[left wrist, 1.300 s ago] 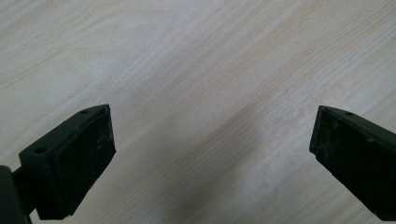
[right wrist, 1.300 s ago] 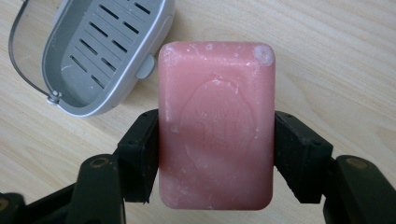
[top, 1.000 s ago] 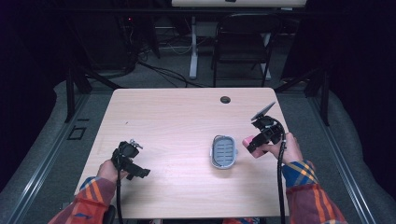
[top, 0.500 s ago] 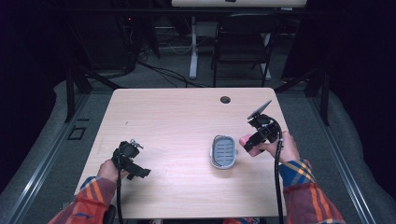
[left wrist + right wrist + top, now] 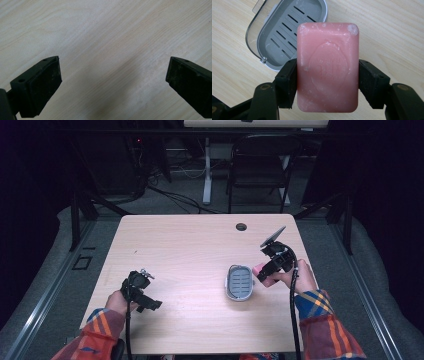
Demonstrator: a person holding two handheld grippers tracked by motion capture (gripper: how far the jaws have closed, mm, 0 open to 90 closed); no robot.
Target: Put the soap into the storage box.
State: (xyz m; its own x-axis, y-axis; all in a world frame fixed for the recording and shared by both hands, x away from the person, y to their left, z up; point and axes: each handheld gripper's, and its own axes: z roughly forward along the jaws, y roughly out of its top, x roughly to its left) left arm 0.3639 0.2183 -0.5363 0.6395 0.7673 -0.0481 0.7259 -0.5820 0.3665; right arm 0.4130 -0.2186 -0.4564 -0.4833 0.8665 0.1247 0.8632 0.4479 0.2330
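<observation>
clamping pink soap (image 5: 327, 67) in right gripper (image 5: 327, 82) | beside soap dish (image 5: 239, 282) | left gripper (image 5: 113, 82) wide, empty

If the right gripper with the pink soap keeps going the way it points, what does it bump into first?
Probably the soap dish, which lies straight ahead of the soap in the right gripper. How high the soap is above it is unclear.

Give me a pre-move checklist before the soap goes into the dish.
1. Soap clamped on both sides by right hand-held gripper: ok.
2. Dish open, slotted tray bare: ok.
3. Soap over the dish: not ok, it sits beside it at the right.
4. Left hand-held gripper open, away from dish: ok.
5. Soap held level: cannot tell.
</observation>
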